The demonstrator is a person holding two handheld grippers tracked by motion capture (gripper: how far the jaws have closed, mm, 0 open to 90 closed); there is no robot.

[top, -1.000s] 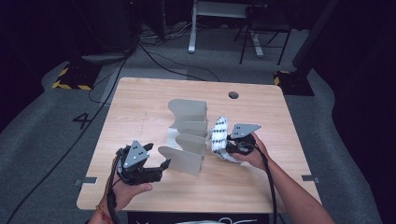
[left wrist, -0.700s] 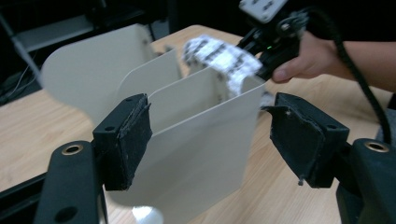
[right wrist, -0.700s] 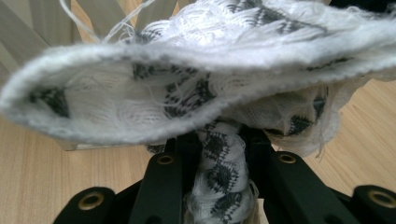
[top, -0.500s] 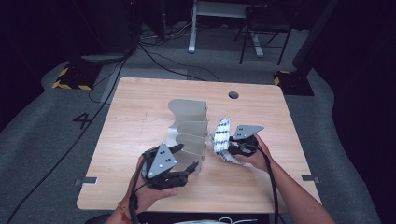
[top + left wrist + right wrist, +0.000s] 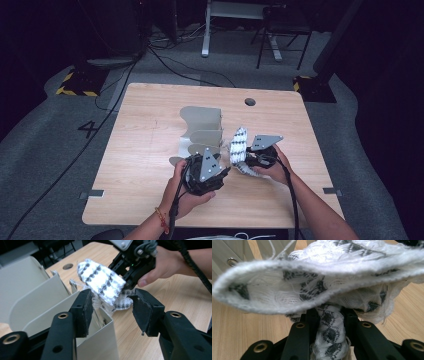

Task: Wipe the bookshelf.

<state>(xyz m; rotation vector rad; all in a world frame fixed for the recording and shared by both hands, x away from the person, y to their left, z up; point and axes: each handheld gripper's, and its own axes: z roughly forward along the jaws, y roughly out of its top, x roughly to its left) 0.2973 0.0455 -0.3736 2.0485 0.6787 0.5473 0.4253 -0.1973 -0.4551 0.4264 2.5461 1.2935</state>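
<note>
A white knitted sock with a black pattern (image 5: 239, 145) (image 5: 101, 282) (image 5: 312, 277) hangs over the right side of a beige metal rack of upright dividers (image 5: 200, 131) (image 5: 37, 302). My right gripper (image 5: 250, 159) (image 5: 329, 322) is shut on the sock's bunched lower part. My left gripper (image 5: 224, 172) (image 5: 111, 312) stands open at the rack's near end, its jaws wide apart on either side of the sock's lower edge, not touching it. The sock's open cuff faces the right gripper view.
The rack stands in the middle of a wooden table (image 5: 150, 130) with a round cable hole (image 5: 249, 102) at the back right. Dark floor, cables and a chair lie beyond the far edge. The front left of the table is bare wood.
My left gripper has moved from the table's front left to the right, up to the rack's near end beside the sock. The right gripper holds the sock about where it was.
</note>
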